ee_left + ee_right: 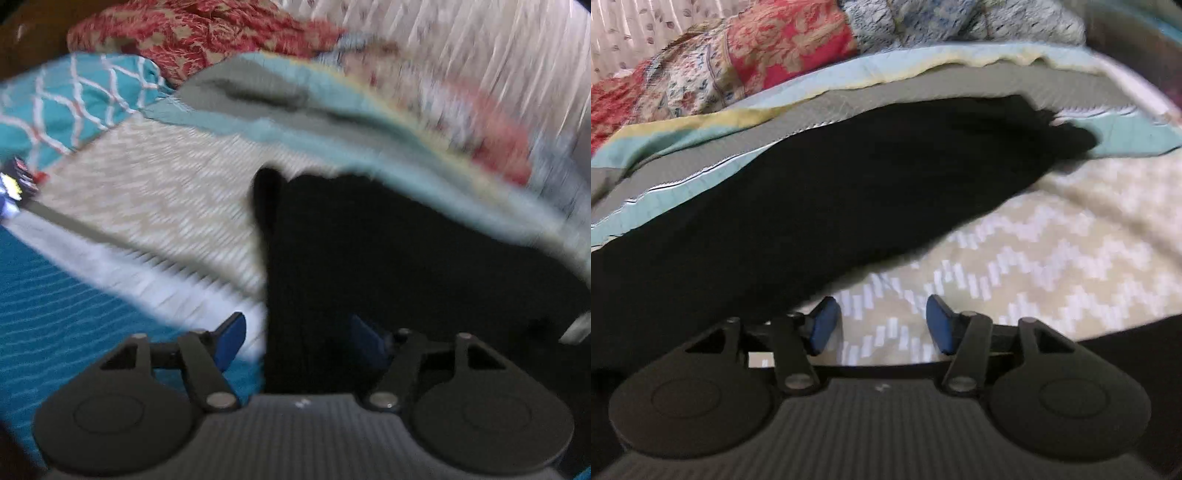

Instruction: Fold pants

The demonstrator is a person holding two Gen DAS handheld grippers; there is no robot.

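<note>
The black pants (388, 258) lie flat on a beige zigzag bedspread (155, 199). In the left wrist view my left gripper (299, 339) is open, its blue pads (231, 341) wide apart, with the pants' edge lying between them. In the right wrist view the pants (831, 199) stretch from lower left to upper right. My right gripper (882, 325) is open and empty over the bedspread (1052, 258), just right of the pants' edge. The left view is blurred.
A red floral quilt (192, 33) and a teal patterned pillow (74, 99) lie at the bed's far side. A teal-and-grey blanket edge (775, 110) runs behind the pants. A teal sheet (55, 314) lies at the lower left.
</note>
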